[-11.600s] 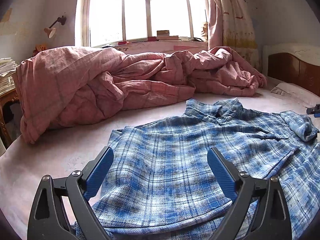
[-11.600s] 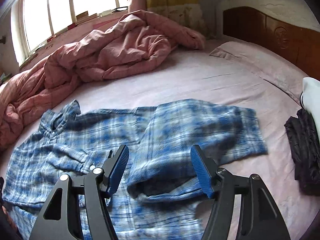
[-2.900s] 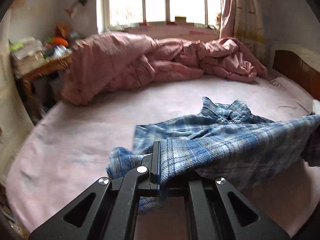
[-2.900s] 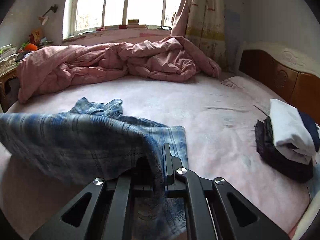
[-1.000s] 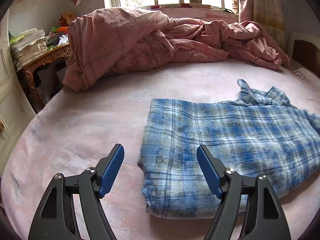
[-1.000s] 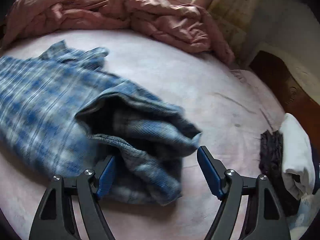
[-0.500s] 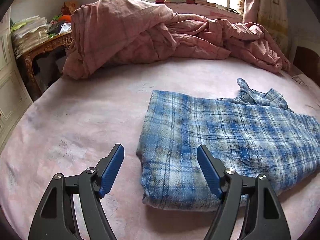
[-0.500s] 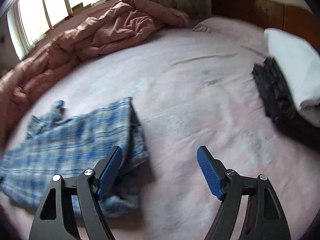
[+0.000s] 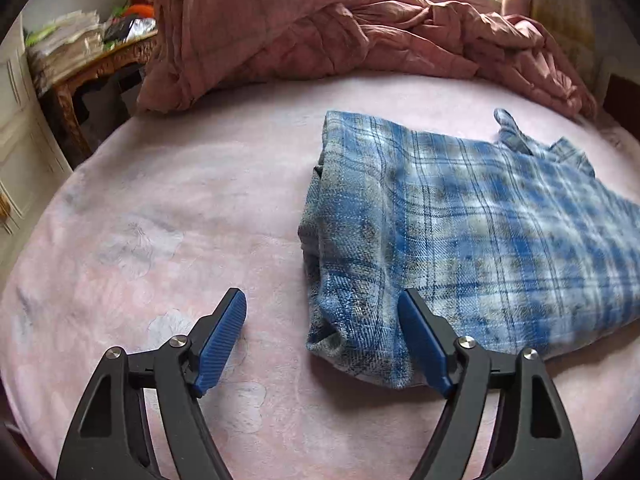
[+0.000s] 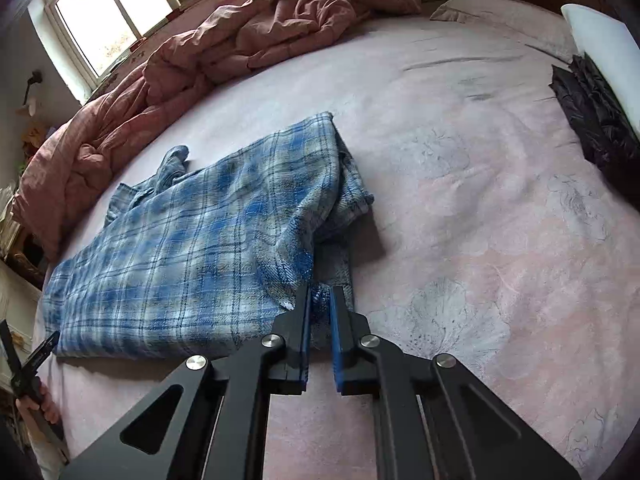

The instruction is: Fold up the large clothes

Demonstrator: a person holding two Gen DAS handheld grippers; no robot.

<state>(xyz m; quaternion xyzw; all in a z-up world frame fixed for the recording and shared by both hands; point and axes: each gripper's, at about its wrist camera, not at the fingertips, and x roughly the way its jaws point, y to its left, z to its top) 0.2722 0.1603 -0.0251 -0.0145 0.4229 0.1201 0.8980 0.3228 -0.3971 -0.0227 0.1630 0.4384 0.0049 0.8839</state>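
At the centre-left of the right wrist view, my right gripper pinches a corner of the folded plaid shirt lying on the pink bedsheet; my left gripper hangs spread wide beside its edge.

Shirt on the bed, a gripper at each end

The folded shirt lies on the bed, with the blanket heaped behind it. The left gripper sits over its near left corner, and the right gripper nips its near right corner. A clothes pile lies far right.
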